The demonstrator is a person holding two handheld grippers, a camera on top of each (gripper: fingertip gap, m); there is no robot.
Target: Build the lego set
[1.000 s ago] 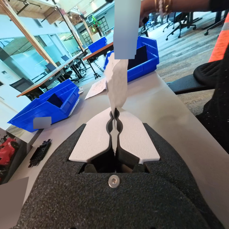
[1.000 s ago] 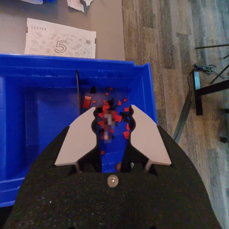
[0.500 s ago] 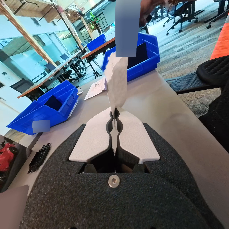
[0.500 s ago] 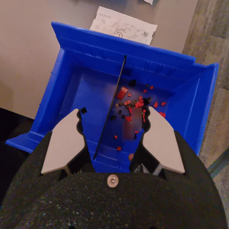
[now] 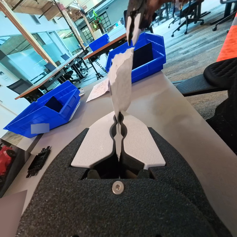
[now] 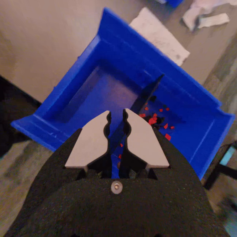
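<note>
We have the left gripper (image 5: 118, 113) clamped on the lower end of a torn white paper bag (image 5: 121, 82), both jaws pressed flat against it, so that the bag stands up from the jaws above the grey table (image 5: 160, 102). Its ragged top edge reaches almost to the tips of the right gripper (image 5: 132, 44), which hangs over the far blue bin (image 5: 147, 71); we cannot tell whether those tips touch the paper.

Seen from its own camera, the right gripper (image 6: 116, 113) has its jaws a little apart with nothing between them, over the bare compartment of that bin (image 6: 82, 97). A black divider (image 6: 151, 91) splits the bin, and the small red and black bricks (image 6: 153, 120) lie on the other side of the divider from the bare compartment.

Here is what we think could go wrong:
- The paper is thin and already torn. A pull from the bin side while our left jaws hold firm could rip it further.
- The right view is blurred, which suggests fast motion; our jaw tips could strike the divider or the bin wall and scatter the bricks.
- The bin sits at the table's corner, beside a printed sheet (image 6: 160, 37). A hard knock could push it over the edge.
- If bricks remain in the bag, which we cannot see, they could spill onto the table short of the bin.
</note>
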